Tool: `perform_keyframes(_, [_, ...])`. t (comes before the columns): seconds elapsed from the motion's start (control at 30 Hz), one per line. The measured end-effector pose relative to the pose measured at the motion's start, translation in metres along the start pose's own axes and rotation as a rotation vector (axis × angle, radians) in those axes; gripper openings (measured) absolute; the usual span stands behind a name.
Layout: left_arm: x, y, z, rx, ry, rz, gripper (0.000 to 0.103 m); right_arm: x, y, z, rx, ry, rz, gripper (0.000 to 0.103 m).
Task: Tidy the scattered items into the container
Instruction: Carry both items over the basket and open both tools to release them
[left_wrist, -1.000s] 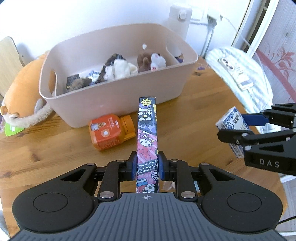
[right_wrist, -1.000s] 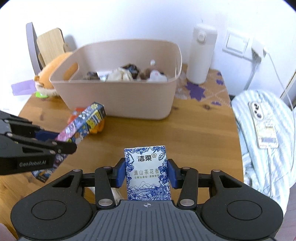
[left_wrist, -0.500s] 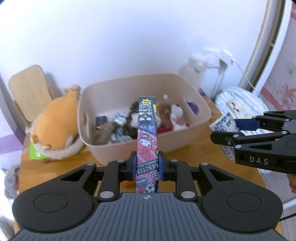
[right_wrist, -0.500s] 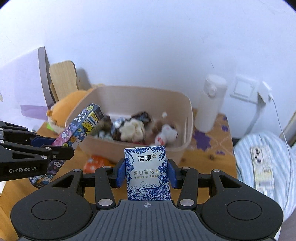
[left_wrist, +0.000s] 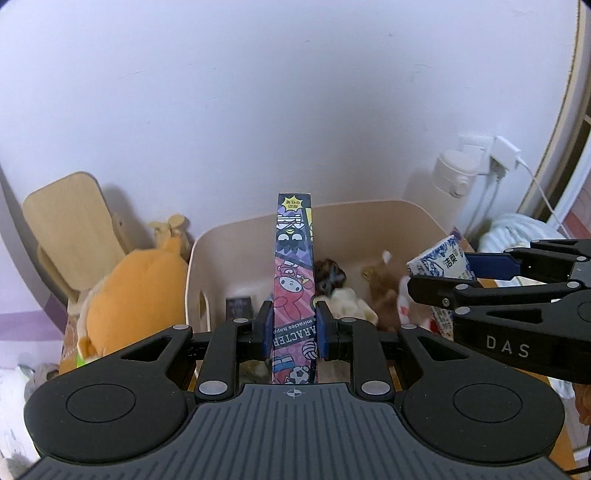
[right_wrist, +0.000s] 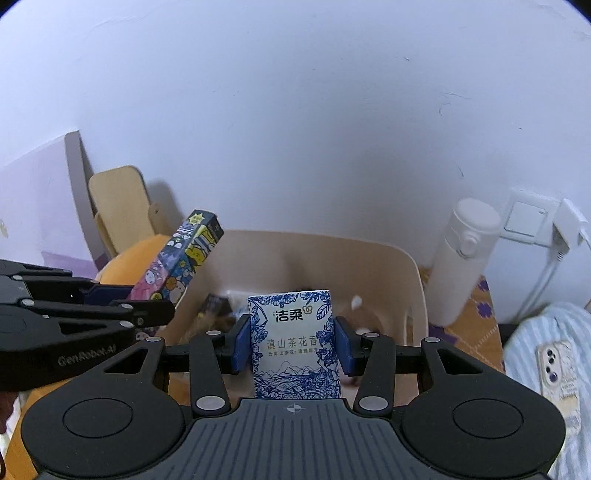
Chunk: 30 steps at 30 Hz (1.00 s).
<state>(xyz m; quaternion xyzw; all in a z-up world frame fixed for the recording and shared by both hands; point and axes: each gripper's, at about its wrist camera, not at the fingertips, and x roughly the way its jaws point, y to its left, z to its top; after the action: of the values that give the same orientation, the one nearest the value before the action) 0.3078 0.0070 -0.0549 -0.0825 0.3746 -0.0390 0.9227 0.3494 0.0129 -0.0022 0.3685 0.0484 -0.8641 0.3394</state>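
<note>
Beige bin (left_wrist: 413, 218) dead ahead and below both grippers, already half full of plush bits. Left gripper (left_wrist: 294, 328) clamped tight on a cartoon box (left_wrist: 293, 266), long axis pointing straight out over the bin. Right gripper (right_wrist: 291, 345) pinching a tissue pack (right_wrist: 293, 343) by its sides, upright, also over the near rim. Probably just needs a drop from each, right looking slightly closer in.

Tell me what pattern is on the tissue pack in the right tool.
Blue floral line drawings on white, on the tissue pack; clearest in the right wrist view.
</note>
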Motion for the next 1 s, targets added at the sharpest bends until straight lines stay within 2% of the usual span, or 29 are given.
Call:
perform_keyframes(0.2, [0.036, 0.008, 0.013, -0.056, 0.015, 0.086, 0.023, 0.033, -0.004, 0.015, 0.028, 0.001, -0.006, 0.043])
perform_keyframes(0.47, [0.079, 0.013, 0.018, -0.057, 0.056, 0.144, 0.023, 0.069, -0.016, 0.012, 0.086, 0.037, -0.027, 0.043])
perform_keyframes(0.83, [0.105, 0.013, 0.013, -0.090, 0.101, 0.244, 0.023, 0.097, -0.024, 0.003, 0.122, 0.097, -0.031, 0.044])
perform_keyframes(0.9, [0.105, 0.012, 0.012, -0.087, 0.097, 0.253, 0.024, 0.099, -0.025, 0.003, 0.125, 0.097, -0.037, 0.055])
perform_keyframes(0.93, [0.105, 0.012, 0.012, -0.086, 0.098, 0.259, 0.027, 0.099, -0.025, 0.004, 0.127, 0.095, -0.037, 0.057])
perform_keyframes(1.0, [0.104, 0.013, 0.012, -0.091, 0.097, 0.271, 0.041, 0.098, -0.026, 0.004, 0.132, 0.092, -0.034, 0.065])
